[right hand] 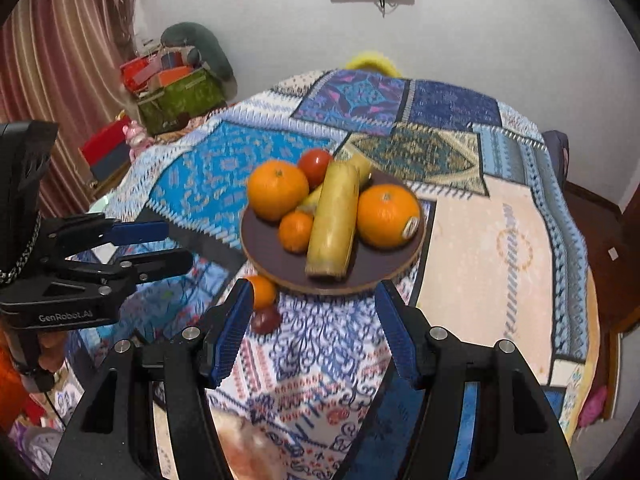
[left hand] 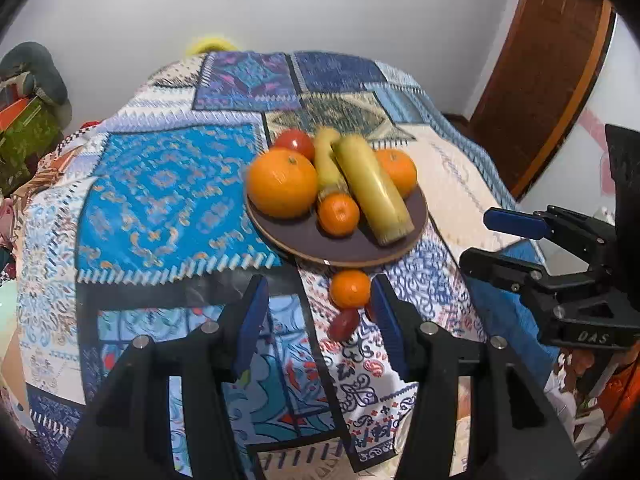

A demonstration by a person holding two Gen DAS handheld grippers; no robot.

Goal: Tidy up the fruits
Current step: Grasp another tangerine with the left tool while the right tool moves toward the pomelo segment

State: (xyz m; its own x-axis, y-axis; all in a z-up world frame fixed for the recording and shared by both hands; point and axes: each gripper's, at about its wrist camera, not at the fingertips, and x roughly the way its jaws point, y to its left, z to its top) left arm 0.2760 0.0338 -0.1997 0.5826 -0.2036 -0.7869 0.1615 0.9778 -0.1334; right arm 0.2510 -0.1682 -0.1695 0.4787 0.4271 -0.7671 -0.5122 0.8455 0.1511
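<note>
Fruits are sitting piled on a brown plate (left hand: pixel 304 240) on the patchwork cloth (left hand: pixel 168 184); a small orange (left hand: pixel 350 288) and red fruit (left hand: pixel 343 323) are lying just off it, between the left gripper (left hand: pixel 320 316)'s parted, empty jaws. From the right wrist, the right gripper (right hand: pixel 316 332) is hovering open before the plate (right hand: pixel 264 252); a white wall (right hand: pixel 500 32) and curtain (right hand: pixel 60 60) are standing behind.

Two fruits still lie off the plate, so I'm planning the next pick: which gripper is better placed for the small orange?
Left, probably. The small orange lies just ahead between the open left gripper fingers, before the plate. For the right gripper, also empty, it sits off beside the left finger.
</note>
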